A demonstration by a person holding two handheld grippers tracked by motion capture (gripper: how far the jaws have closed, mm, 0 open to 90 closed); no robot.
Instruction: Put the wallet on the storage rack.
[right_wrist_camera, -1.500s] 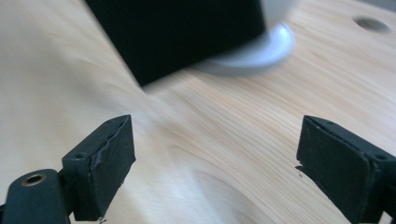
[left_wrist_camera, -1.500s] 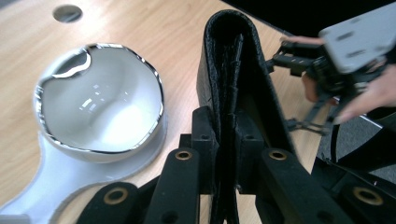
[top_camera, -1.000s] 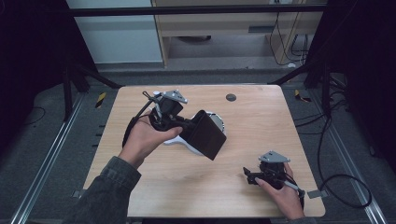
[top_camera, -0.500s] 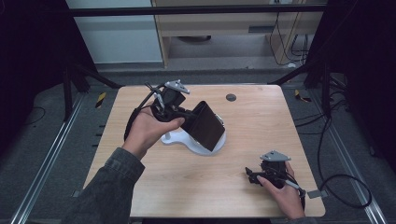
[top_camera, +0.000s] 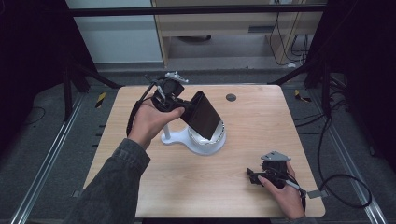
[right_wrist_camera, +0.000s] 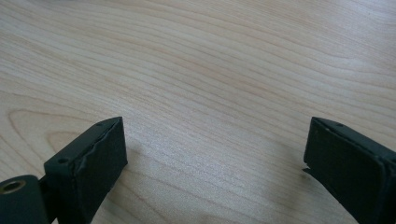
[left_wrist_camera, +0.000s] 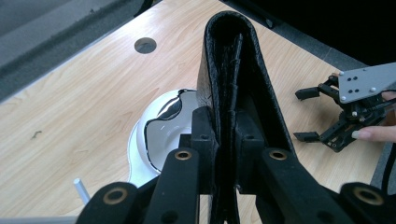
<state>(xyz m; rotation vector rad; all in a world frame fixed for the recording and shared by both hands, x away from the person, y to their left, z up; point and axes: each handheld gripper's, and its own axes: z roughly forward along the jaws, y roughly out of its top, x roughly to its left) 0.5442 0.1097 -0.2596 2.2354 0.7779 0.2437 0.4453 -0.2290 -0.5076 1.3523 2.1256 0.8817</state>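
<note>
On the left, the left tool (top_camera: 184, 106) is clamped on a folded black leather wallet (top_camera: 204, 115), its jaws pinching the open edges while the fold points away and down. The wallet hangs tilted just above the white stand (top_camera: 196, 140), its lower corner over the stand's round mirrored dish (left_wrist_camera: 163, 128); whether it touches the rim is hard to tell. The stand itself sits near the middle of the bench (top_camera: 252, 121), with a thin upright post (left_wrist_camera: 80, 189) on its near-left side. To set the wallet down well, I would lower it slowly, keep it level over the dish, and loosen the grip only once it rests there. Well to the right of the stand and nearer the person, the right tool (top_camera: 256, 176) lies low on the bench with its jaws spread wide and nothing between them.
</note>
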